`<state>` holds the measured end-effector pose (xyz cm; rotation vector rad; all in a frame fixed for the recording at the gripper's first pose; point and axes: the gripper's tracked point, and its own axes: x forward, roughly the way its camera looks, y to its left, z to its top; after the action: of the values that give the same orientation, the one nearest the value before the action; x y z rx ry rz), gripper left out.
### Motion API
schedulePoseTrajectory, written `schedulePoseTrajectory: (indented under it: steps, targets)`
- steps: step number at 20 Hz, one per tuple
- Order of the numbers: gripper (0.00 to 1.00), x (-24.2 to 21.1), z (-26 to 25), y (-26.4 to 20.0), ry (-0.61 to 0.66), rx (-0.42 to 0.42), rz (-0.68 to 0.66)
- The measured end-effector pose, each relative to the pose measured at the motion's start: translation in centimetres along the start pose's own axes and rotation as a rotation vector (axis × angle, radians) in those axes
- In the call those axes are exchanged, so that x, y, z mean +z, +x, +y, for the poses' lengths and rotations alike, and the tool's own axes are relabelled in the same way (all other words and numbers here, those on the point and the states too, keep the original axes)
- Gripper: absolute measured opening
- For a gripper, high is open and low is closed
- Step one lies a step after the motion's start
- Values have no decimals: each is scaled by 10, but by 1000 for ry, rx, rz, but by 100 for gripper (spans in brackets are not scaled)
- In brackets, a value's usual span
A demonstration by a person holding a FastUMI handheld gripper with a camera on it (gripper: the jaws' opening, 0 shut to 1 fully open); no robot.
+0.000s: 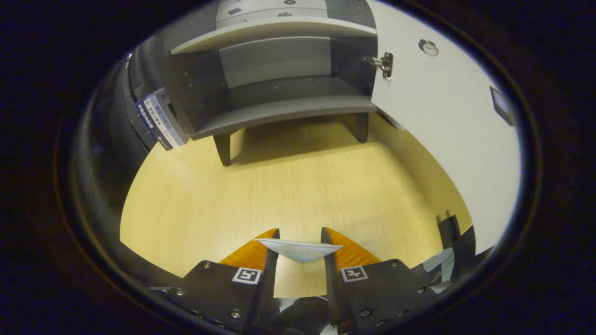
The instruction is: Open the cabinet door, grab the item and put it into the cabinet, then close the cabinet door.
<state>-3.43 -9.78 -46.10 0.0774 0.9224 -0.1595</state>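
Thin, flat pale packet [300,250], pinched between my jaws [300,235], which are clamped on its two side edges above the wooden tabletop [298,186]. Beyond them stands the grey cabinet [279,79], its lower shelf bare; its white door [447,121] is swung wide open, hinge [385,63] exposed.

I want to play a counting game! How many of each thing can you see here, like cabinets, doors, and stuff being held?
Cabinets: 1, the grey cabinet
Doors: 1, the white door, swung open
Held items: 1, a flat pale item pinched between the gripper fingers
Tables: 1, the wooden table
Box stacks: 1, by the cabinet's side
Total: 5
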Motion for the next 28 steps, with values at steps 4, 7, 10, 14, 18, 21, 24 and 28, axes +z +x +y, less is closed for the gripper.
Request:
schedulePoseTrajectory:
  steps: [4, 7, 10, 14, 18, 21, 24, 28]
  targets:
    - [48, 73, 1, -27, 41, 16, -69]
    - [47, 137, -3, -51, 37, 2, -126]
    - [48, 205, -3, -75, 58, 12, -178]
    - [47, 291, -4, -103, 94, 29, -278]
    - [47, 344, -2, -117, 146, 70, -314]
    - [47, 370, 4, -116, 181, 86, -326]
    - [47, 377, 3, -101, 167, 70, -280]
    - [47, 386, 5, -80, 135, 40, -233]
